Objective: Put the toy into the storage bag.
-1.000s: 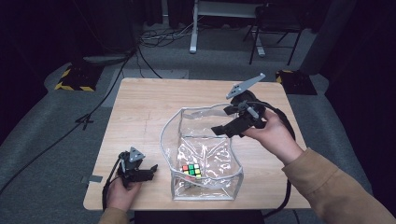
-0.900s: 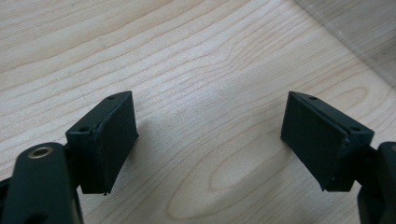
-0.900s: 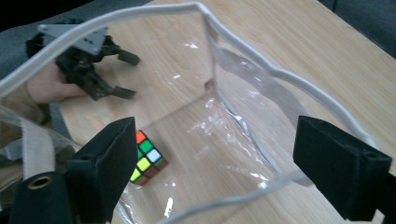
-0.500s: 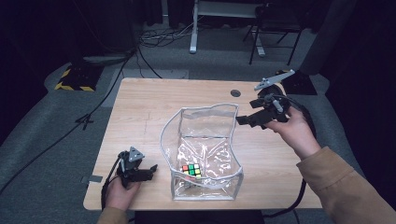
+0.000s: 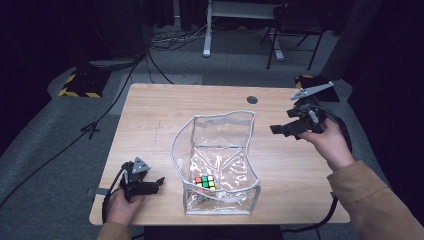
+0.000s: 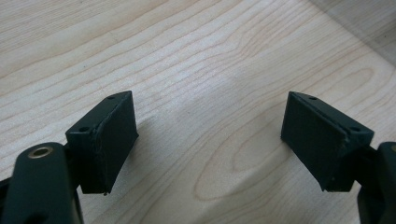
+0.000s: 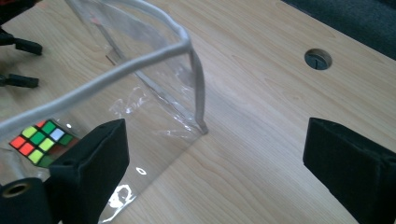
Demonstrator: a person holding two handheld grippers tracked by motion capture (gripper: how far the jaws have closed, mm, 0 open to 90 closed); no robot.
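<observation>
High view: a clear plastic pouch (image 5: 220,165) with a pale piped rim stands open near the middle of the tabletop (image 5: 165,107), its front wall close to the near edge; a colour cube (image 5: 205,182) lies on its floor toward the near end, seen through creased film whose glare hides part of the cube's faces. Left gripper (image 5: 156,183) rests at the near left corner, just beside the pouch but apart from it; the hand below is cut off by the frame's bottom edge. Left gripper view: both jaws stand apart over bare wood, nothing between them, with a sliver of the pouch at the upper right corner. Right gripper (image 5: 280,129) hangs over the tabletop's right edge, well clear of the pouch, its jaws having just been opening, and empty. Right gripper view: the jaws stand wide, the pouch's far corner and rim cross the upper left, the cube shows at the left edge, partly behind one jaw, and a round cable hole (image 7: 318,59) lies near the tabletop's far edge.
</observation>
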